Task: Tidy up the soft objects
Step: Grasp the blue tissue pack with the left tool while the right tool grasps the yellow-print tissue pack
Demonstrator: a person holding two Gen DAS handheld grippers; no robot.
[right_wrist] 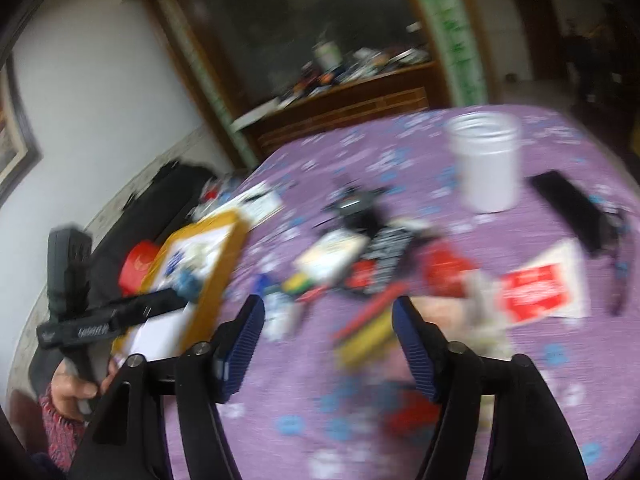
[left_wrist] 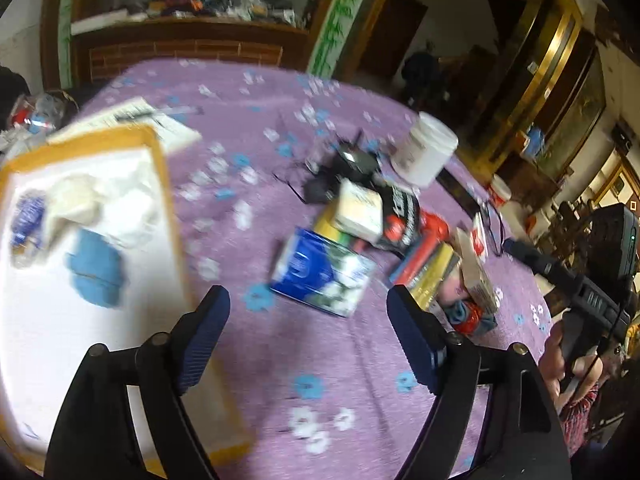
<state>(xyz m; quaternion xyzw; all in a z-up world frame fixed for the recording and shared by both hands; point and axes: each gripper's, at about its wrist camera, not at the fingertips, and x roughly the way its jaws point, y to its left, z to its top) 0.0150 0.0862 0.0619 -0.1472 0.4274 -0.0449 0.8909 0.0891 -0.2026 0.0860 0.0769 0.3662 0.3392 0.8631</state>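
Now over purple-clothed counter (left_wrist: 256, 208), both claws empty.
L claw (left_wrist: 308, 340) spread wide nr tray (left_wrist: 160, 148) w/ blue cloth (left_wrist: 96, 272); R claw (right_wrist: 328, 348) apart above blurred clutter.

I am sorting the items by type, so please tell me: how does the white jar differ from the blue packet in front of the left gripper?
The white jar stands upright on the tablecloth; the blue packet lies flat. The jar is plain white and round; the packet is blue with white print and boxy. The jar sits at the far side of the clutter, the packet at the near side. Both rest on the purple tablecloth, outside the tray.
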